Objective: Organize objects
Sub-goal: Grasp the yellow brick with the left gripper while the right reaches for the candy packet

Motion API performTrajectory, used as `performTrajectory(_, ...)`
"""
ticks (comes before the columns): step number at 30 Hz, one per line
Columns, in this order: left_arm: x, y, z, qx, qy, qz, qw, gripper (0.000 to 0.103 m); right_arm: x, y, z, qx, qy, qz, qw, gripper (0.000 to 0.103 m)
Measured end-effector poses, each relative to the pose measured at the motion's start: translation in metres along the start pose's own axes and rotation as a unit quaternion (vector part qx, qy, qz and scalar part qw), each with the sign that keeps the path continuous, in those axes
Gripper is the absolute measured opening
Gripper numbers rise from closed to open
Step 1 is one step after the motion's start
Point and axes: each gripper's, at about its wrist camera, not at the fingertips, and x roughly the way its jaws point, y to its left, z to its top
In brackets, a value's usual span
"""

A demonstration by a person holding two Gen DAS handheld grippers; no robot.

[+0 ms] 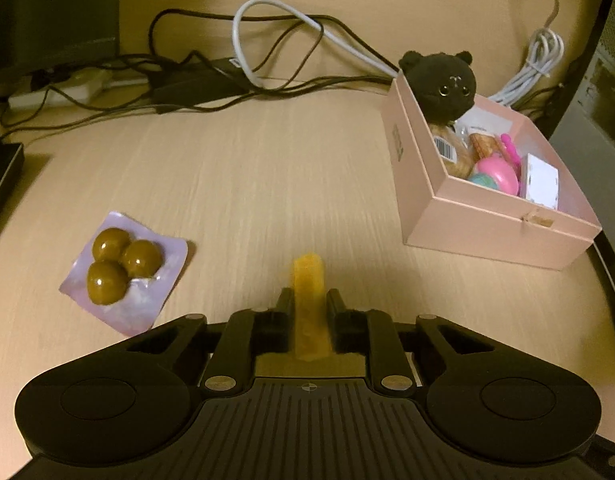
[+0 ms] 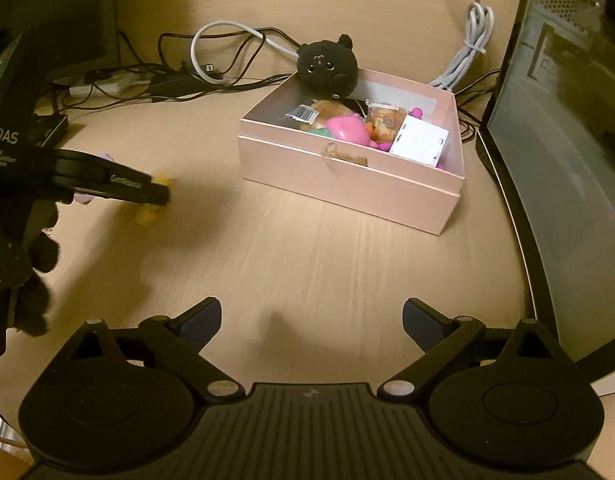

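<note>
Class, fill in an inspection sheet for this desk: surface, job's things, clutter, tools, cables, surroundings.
Surface: wooden desk, bare in the middle.
Job's things: pink box holding a black plush, a white carton and pink toys; yellow piece; foil pack with three brown balls.
Clutter: nothing seen beyond these.
Tools: left tool shut on the yellow piece; right tool open, nothing between its jaws.
Cables: black cables and a white cable tangled at the back, coiled white lead behind the box.
Surroundings: dark case to the right.
</note>
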Motion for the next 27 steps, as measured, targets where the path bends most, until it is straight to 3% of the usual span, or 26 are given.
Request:
performTrajectory(4, -0.015, 0.015, -0.006, -0.023, 0.01, -0.033, 0.9991, 0.019, 0.003, 0.006, 0.005, -0.014, -0.011, 0.003, 1.0, 0.103)
performTrajectory(8, -0.051, 0.046, -0.017, -0.043, -0.005, -0.047, 0.9979, 0.019, 0.013, 0.023, 0.016, -0.033, -0.019, 0.026, 0.999, 0.103)
performTrajectory(15, -0.116, 0.126, -0.042, -0.122, -0.02, -0.002, 0.9923, 0.019, 0.043, 0.089, 0.039, -0.099, -0.025, 0.108, 0.989, 0.103)
performTrajectory(23, -0.173, 0.196, -0.077, -0.205, -0.031, 0.062, 0.9764, 0.019, 0.064, 0.176, 0.06, -0.227, -0.088, 0.172, 0.955, 0.103)
performTrajectory(27, -0.188, 0.214, -0.096, -0.232, -0.031, 0.073, 0.9695, 0.019, 0.084, 0.207, 0.078, -0.242, -0.086, 0.191, 0.947, 0.103)
